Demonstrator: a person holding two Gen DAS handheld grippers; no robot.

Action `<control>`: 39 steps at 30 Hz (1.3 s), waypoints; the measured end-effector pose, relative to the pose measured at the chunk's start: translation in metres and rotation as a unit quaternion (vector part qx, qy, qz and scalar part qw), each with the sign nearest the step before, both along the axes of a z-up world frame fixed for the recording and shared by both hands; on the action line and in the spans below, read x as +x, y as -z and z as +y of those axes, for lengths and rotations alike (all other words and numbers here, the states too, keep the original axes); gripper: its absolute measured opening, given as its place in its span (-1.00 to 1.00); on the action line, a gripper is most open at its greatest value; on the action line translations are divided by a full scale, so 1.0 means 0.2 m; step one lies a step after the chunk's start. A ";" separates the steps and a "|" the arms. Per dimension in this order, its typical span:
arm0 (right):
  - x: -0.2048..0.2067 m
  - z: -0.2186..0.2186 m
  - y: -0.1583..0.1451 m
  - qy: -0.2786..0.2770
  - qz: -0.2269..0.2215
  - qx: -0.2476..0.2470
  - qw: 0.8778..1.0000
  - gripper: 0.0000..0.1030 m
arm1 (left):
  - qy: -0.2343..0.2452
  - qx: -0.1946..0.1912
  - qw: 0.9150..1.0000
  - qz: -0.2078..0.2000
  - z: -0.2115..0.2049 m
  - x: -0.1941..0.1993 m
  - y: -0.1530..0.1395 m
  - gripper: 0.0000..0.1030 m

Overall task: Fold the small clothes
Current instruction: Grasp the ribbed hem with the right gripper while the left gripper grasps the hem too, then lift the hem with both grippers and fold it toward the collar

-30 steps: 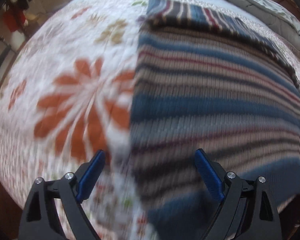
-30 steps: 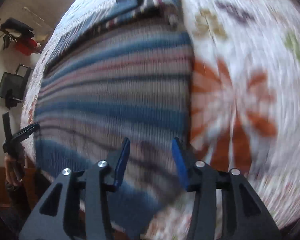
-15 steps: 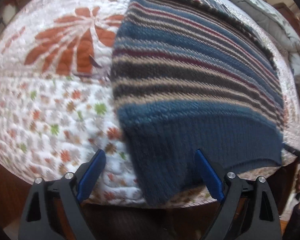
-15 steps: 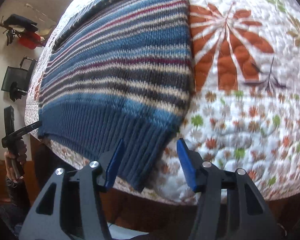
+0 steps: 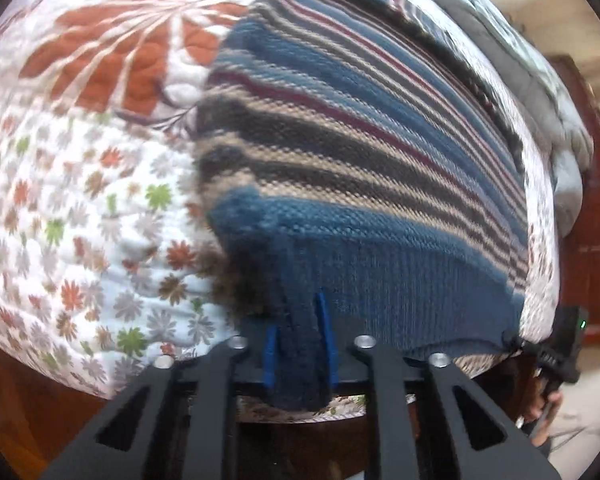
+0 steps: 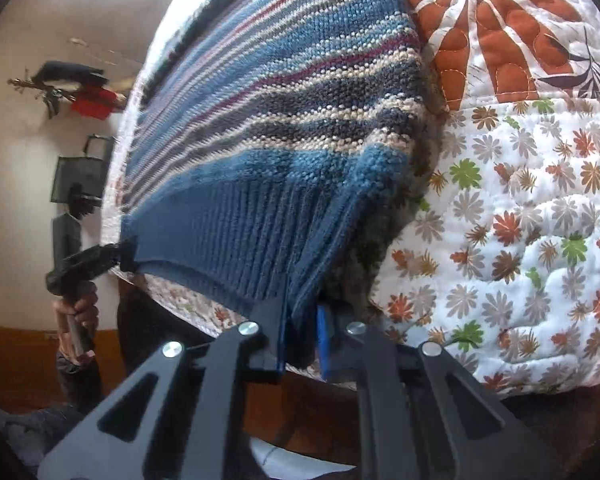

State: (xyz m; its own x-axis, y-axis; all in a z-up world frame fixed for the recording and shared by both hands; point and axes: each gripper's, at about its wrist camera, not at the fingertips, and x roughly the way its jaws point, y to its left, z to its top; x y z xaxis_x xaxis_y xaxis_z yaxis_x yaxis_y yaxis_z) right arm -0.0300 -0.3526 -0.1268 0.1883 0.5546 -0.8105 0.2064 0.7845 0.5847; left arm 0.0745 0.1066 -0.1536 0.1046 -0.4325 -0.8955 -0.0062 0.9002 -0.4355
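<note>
A striped knit sweater (image 5: 360, 152) in blue, beige, dark grey and maroon lies flat on a floral quilt, its blue ribbed hem at the near edge of the bed. My left gripper (image 5: 298, 350) is shut on the hem's left corner, bunching the fabric. In the right wrist view the sweater (image 6: 268, 128) reaches toward me, and my right gripper (image 6: 302, 340) is shut on the hem's right corner. The left gripper (image 6: 118, 258) also shows there, pinching the far hem corner. The right gripper (image 5: 516, 340) shows in the left wrist view at the far corner.
The white quilt (image 5: 80, 208) with orange flowers covers the bed and also shows in the right wrist view (image 6: 532, 208). A grey duvet (image 5: 540, 92) is bunched at the back right. A wall with hanging items (image 6: 76, 92) stands to the left.
Both grippers moved back from over the sweater to the near bed edge. Both were open and have shut on the hem corners, which now lift slightly.
</note>
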 end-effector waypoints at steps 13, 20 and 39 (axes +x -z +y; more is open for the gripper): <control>0.46 -0.33 -0.34 0.058 -0.095 0.110 0.988 -0.84 | -0.047 -0.072 0.991 -0.105 0.02 0.34 -0.26 -0.79; 0.87 -0.41 -0.15 0.092 -0.040 0.075 0.992 -0.60 | -0.034 -0.056 0.994 -0.083 -0.05 0.69 -0.18 -0.68; 0.97 -0.42 -0.31 -0.006 -0.089 -0.069 0.994 0.40 | 0.068 0.108 0.976 -0.179 -0.20 0.69 -0.33 0.09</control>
State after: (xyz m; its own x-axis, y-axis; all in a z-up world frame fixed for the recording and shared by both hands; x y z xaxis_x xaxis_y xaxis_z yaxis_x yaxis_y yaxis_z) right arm 0.1632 -0.4366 -0.0643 0.3298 0.4433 -0.8335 0.1000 0.8615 0.4978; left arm 0.2118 0.0670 -0.0872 0.3817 -0.2689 -0.8843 0.2368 0.9533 -0.1877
